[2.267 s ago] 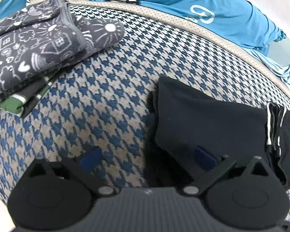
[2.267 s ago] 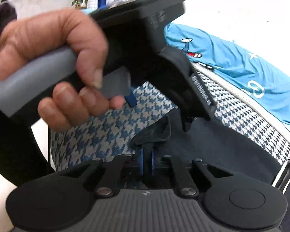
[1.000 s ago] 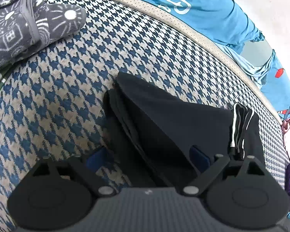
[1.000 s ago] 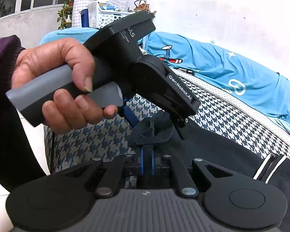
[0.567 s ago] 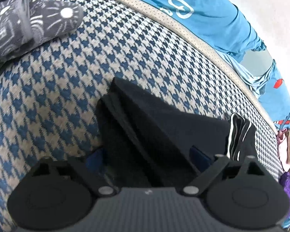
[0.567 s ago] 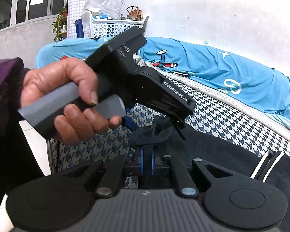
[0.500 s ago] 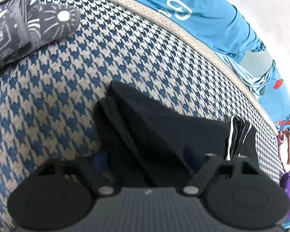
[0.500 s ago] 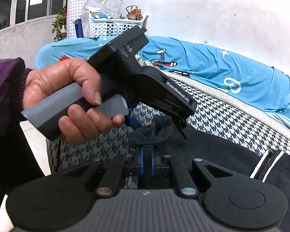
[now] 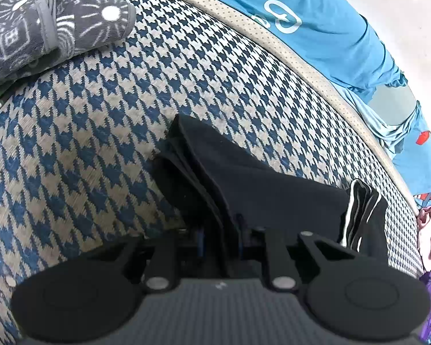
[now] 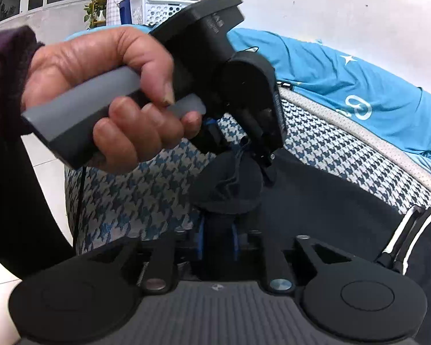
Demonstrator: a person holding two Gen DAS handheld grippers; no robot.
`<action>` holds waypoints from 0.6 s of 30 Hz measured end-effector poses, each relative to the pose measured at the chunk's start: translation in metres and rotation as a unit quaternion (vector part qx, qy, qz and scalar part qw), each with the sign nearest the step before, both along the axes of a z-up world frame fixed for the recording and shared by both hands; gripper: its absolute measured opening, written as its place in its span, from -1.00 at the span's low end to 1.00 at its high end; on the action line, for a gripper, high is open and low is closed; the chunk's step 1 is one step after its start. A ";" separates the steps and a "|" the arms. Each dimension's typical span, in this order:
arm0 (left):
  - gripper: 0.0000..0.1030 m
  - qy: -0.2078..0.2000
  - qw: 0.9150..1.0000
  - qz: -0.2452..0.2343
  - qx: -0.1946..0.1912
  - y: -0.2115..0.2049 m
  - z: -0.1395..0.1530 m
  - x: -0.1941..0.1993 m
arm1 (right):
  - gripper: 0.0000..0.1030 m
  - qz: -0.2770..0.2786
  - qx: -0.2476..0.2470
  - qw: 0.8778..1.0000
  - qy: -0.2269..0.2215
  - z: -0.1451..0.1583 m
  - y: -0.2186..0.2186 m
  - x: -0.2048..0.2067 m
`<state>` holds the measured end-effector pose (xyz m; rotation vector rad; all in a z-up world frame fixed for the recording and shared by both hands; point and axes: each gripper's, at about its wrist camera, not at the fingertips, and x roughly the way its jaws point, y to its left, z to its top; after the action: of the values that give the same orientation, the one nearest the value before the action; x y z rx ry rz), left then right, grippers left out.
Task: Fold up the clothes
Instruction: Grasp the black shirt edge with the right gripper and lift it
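Note:
A folded black garment (image 9: 267, 184) with white side stripes (image 9: 356, 215) lies on the blue-and-beige houndstooth cushion (image 9: 100, 132). My left gripper (image 9: 219, 238) is shut on the garment's near folded edge. In the right wrist view my right gripper (image 10: 218, 235) is shut on a bunched corner of the same black garment (image 10: 324, 198). The left gripper's body (image 10: 230, 86), held in a hand, sits just beyond that corner, touching the cloth.
A grey folded garment with white doodles (image 9: 43, 26) rests on the cushion at the far left. Blue printed fabric (image 9: 316, 28) lies behind the cushion's beige rim. A white basket (image 10: 163, 5) and plants stand by the far wall.
My left gripper's jaws have shut on the black garment's edge; they stood wide open before. The right gripper has kept its hold on the corner, and the left gripper has come closer to it.

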<state>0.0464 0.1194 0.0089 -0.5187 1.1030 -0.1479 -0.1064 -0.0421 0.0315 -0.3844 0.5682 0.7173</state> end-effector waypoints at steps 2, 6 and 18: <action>-0.67 0.000 1.000 0.002 0.001 -0.001 0.000 -0.001 | -0.41 0.000 -0.005 1.000 -0.002 -0.002 0.002 -0.001; -0.67 0.001 1.000 0.006 0.000 -0.001 0.000 -0.001 | -0.35 -0.002 -0.012 1.000 -0.007 -0.006 0.006 -0.001; -0.45 0.002 1.000 0.016 -0.013 0.006 0.001 0.000 | -0.82 -0.033 0.011 0.999 -0.026 -0.003 0.007 0.013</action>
<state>0.0464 0.1257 0.0095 -0.5589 1.0968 -0.1337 -0.0939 -0.0352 0.0289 -0.3604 0.5204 0.6474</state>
